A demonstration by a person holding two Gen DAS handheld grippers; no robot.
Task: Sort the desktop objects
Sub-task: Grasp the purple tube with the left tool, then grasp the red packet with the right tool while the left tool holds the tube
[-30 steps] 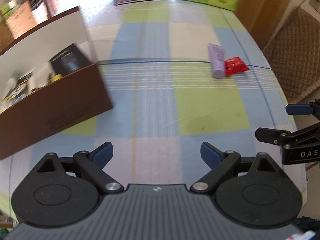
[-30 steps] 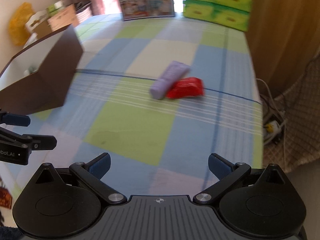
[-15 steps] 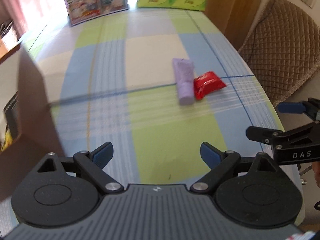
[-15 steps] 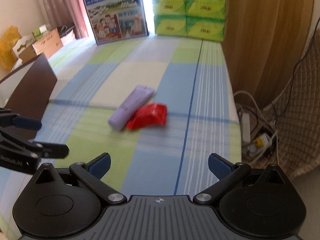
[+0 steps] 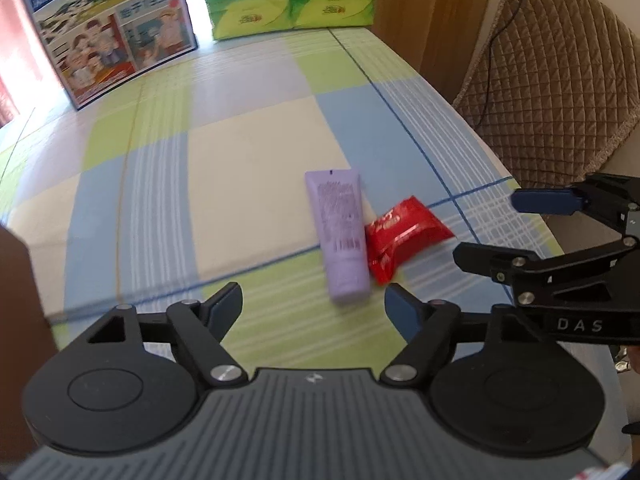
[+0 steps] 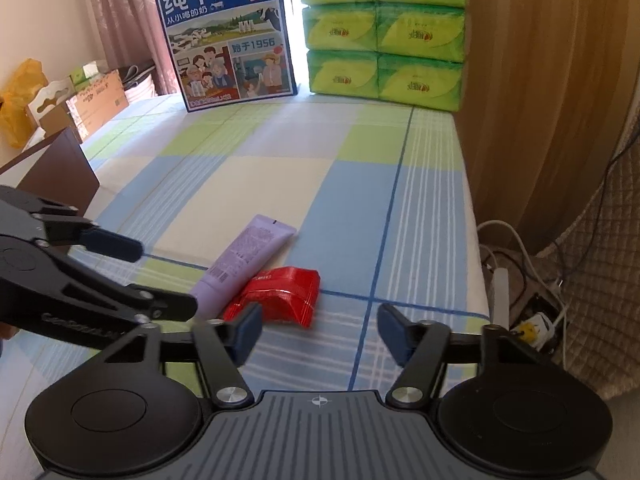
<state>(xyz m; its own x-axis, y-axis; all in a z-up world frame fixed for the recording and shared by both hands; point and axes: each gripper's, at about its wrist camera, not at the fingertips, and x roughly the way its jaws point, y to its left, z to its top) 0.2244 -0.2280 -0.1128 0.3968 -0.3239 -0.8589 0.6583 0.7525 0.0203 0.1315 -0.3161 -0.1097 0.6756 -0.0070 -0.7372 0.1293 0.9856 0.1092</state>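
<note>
A lilac tube [image 5: 340,232] lies on the checked tablecloth with a red snack packet [image 5: 402,236] touching its right side. My left gripper [image 5: 314,306] hovers just short of the tube's cap end, its jaws closing with nothing between them. My right gripper [image 6: 318,328] hangs just in front of the red packet [image 6: 280,294], jaws closing too, empty. The tube [image 6: 244,258] lies left of the packet in the right wrist view. Each gripper shows in the other's view: the right gripper [image 5: 486,228] at the right, the left gripper [image 6: 166,276] at the left.
A brown open box [image 6: 52,168] stands at the table's left. A blue milk carton box [image 6: 228,36] and stacked green tissue packs [image 6: 384,36] line the far edge. A wooden panel [image 6: 540,100], a quilted chair [image 5: 560,92] and floor cables [image 6: 516,292] lie past the right edge.
Both grippers have moved toward the tube and packet, which now look larger and closer. Both pairs of jaws have narrowed. The brown box has slid out of the left wrist view.
</note>
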